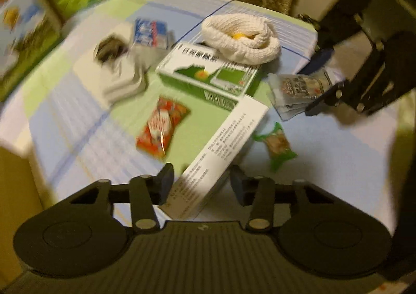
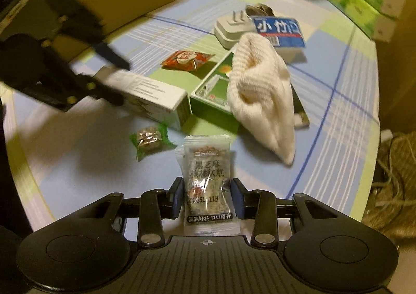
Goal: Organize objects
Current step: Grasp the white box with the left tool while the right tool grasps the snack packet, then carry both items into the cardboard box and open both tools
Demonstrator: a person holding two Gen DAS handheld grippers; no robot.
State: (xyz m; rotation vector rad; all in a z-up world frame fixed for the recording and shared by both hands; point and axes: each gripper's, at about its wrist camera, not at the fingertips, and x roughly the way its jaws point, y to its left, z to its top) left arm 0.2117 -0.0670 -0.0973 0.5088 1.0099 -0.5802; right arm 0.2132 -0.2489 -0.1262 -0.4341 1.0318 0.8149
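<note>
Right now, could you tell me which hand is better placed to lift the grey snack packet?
The right: its tool already straddles the grey snack packet, while the left tool is around the white box.

A long white box (image 1: 223,148) lies slanted on the checked tabletop (image 1: 78,122), one end maybe resting on a green box (image 1: 208,78). A clear snack packet (image 2: 208,182) lies flat nearby.

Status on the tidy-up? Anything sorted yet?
Nothing looks sorted yet. In hand: left gripper closes around the white box, right gripper around the snack packet. Left: red packet, green candy, sock, charger, all loose on the table.
</note>
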